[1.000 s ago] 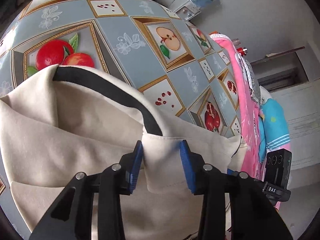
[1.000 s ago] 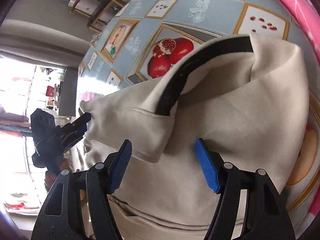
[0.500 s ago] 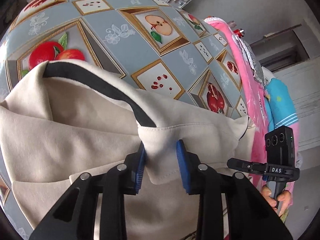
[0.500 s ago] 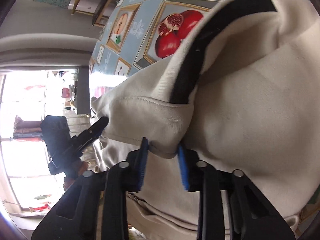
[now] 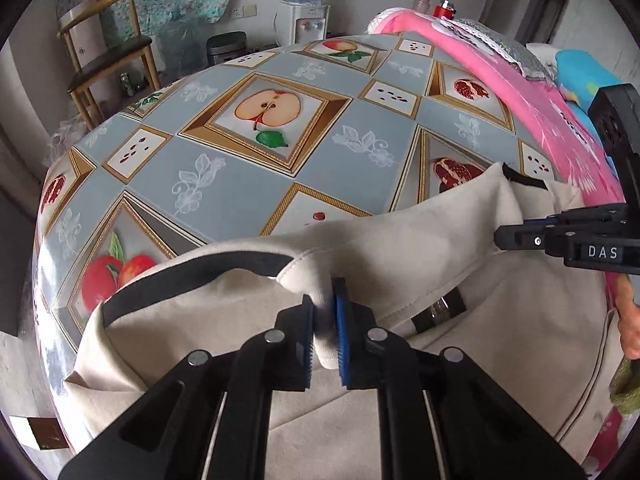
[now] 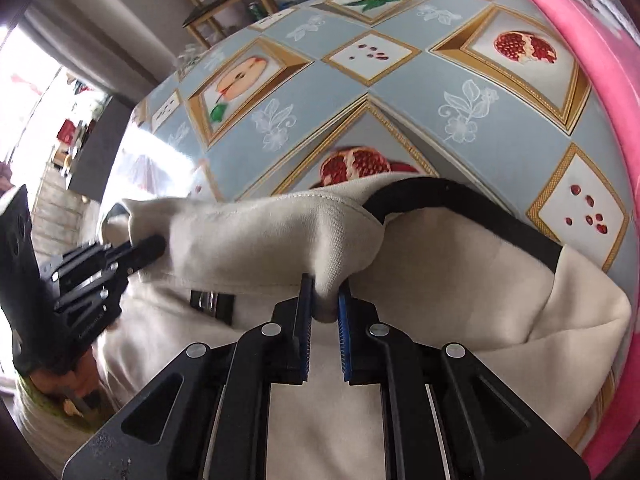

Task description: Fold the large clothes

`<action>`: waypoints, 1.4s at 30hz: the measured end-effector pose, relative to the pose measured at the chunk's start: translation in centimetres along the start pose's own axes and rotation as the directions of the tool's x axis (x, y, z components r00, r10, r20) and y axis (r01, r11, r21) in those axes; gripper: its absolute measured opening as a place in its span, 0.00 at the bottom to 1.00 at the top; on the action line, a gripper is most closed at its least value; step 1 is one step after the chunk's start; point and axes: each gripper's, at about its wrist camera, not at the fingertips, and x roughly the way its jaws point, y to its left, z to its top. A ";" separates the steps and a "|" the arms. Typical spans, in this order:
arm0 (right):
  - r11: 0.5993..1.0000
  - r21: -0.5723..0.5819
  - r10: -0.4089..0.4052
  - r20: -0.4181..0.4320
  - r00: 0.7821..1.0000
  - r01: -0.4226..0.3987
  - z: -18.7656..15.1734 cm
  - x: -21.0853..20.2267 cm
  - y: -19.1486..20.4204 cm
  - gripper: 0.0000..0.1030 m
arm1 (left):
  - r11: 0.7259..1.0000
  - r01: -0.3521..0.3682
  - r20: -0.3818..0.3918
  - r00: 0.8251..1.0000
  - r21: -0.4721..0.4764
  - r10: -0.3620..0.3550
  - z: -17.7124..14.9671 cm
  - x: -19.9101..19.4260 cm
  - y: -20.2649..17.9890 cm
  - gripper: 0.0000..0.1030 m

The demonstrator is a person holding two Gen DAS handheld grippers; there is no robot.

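Observation:
A cream garment (image 5: 208,320) with a black band along its edge (image 5: 224,266) lies at the near edge of the table. My left gripper (image 5: 324,312) is shut on a pinched fold of its cream hem. My right gripper (image 6: 325,300) is shut on another fold of the same hem (image 6: 280,232), next to the black band (image 6: 460,204). In the left wrist view the right gripper (image 5: 560,236) shows at the right, against the cloth. In the right wrist view the left gripper (image 6: 132,252) shows at the left, its tips in the cloth.
The table carries a blue-grey oilcloth with fruit pictures (image 5: 260,112). A pink cloth (image 5: 540,92) runs along its right side, also seen in the right wrist view (image 6: 608,60). A wooden chair (image 5: 108,52) and a water dispenser (image 5: 306,16) stand beyond the far edge.
Both grippers have closed from open onto folds of the hem. Both have lifted and tilted, so more of the table and room shows.

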 end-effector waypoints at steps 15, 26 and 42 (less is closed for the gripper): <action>0.960 -0.021 -0.260 0.294 0.920 0.278 -3.1 -8.2 1.6 0.53 | 0.998 -0.008 0.030 1.000 0.060 0.006 -1.7 -0.1 -0.5 0.10; 0.979 -0.183 -0.060 0.145 0.988 0.086 -1.8 0.9 6.4 0.22 | 0.998 0.007 0.070 0.998 -0.066 -0.002 -2.2 -2.2 1.8 0.23; 0.989 -0.051 -0.132 0.131 0.983 0.140 -2.0 -1.6 -0.3 0.11 | 0.995 0.074 0.050 0.996 -0.064 -0.070 -2.0 -0.6 0.4 0.23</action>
